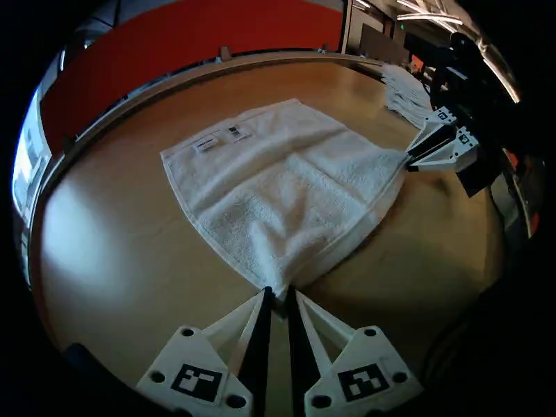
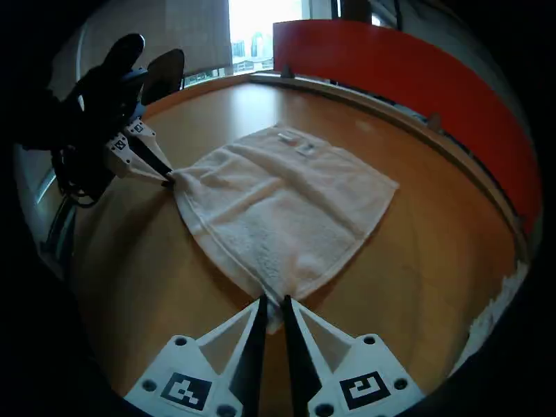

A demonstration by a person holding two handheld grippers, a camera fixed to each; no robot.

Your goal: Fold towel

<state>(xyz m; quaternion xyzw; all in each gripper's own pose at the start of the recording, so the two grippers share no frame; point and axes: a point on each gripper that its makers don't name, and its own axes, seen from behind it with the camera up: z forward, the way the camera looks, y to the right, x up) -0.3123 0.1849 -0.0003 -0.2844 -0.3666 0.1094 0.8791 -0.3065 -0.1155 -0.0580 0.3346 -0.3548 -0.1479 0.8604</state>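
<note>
The left claw (image 1: 279,292), two white plastic wedge fingers each bearing a square black-and-white marker, was closed to a narrow slit on one corner of the towel (image 1: 278,181). The right claw (image 2: 273,300), of the same make, pinched the neighbouring corner in the same way.

There was one towel. It was white looped terry with a flat hemmed border, lying spread on the desk (image 1: 125,264) between the two claws. It was close to square, so no long axis stood out. To each camera it sat as a diamond, the held corner pointing at the lens and the opposite corner pointing away. Two small rectangular tags (image 1: 222,137) lay side by side near its far edge.

The desk was smooth, glossy brown wood. A flat red partition (image 1: 194,35) stood along its far side. A rumpled pile of white cloth (image 1: 406,94) lay well apart from the towel, and a bright window (image 2: 264,31) showed beyond the desk.
</note>
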